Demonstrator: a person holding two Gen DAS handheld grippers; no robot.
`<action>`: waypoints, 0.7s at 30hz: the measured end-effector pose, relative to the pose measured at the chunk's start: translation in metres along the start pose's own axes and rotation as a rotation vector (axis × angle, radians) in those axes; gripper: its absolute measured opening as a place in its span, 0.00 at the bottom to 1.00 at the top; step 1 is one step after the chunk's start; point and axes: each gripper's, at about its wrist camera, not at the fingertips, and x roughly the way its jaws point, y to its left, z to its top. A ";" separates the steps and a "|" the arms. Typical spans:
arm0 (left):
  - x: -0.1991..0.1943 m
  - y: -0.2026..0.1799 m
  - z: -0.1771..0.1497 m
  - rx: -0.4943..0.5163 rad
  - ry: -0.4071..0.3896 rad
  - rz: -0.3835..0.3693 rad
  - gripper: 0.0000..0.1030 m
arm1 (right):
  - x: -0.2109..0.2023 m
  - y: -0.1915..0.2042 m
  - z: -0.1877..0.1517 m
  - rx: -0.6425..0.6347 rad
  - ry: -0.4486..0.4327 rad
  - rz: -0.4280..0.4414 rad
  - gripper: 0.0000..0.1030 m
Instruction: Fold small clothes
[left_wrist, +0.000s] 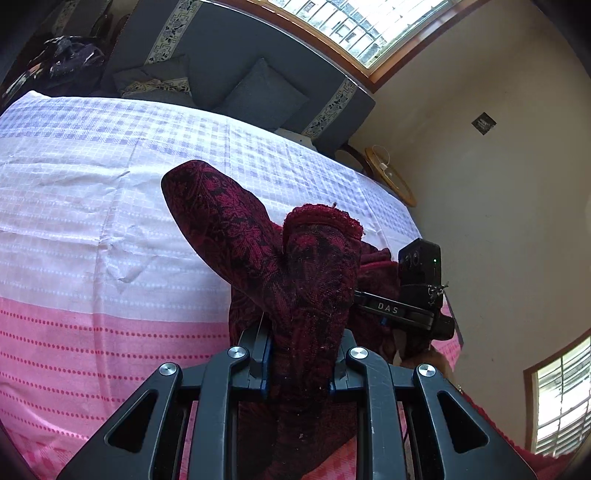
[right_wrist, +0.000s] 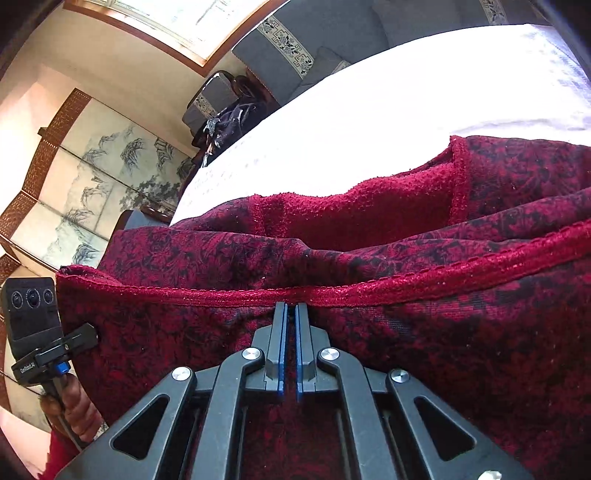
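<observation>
Presently one garment (right_wrist: 406, 258) is in play: dark red knit with a black leaf pattern, plush red inside, corded hem. It hangs bunched between two tongs above one pink-and-white checked bedspread (left_wrist: 92, 221). Left gripper (left_wrist: 301, 354) is clenched on a gathered fold rising ahead of its jaws. Right gripper (right_wrist: 290, 314) is pinched fully together at the hem; whether cloth sits between its pads cannot be told.

Garment (right_wrist: 406, 332) btm cut off by frame edge
</observation>
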 end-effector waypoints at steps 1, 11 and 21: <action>0.001 -0.009 0.002 0.001 0.005 -0.007 0.21 | -0.009 -0.004 -0.002 0.021 -0.028 0.034 0.07; 0.052 -0.111 0.032 -0.047 0.116 -0.051 0.21 | -0.098 -0.029 -0.056 0.037 -0.168 0.209 0.12; 0.179 -0.199 0.005 -0.069 0.241 -0.199 0.21 | -0.180 -0.100 -0.077 0.175 -0.313 0.238 0.13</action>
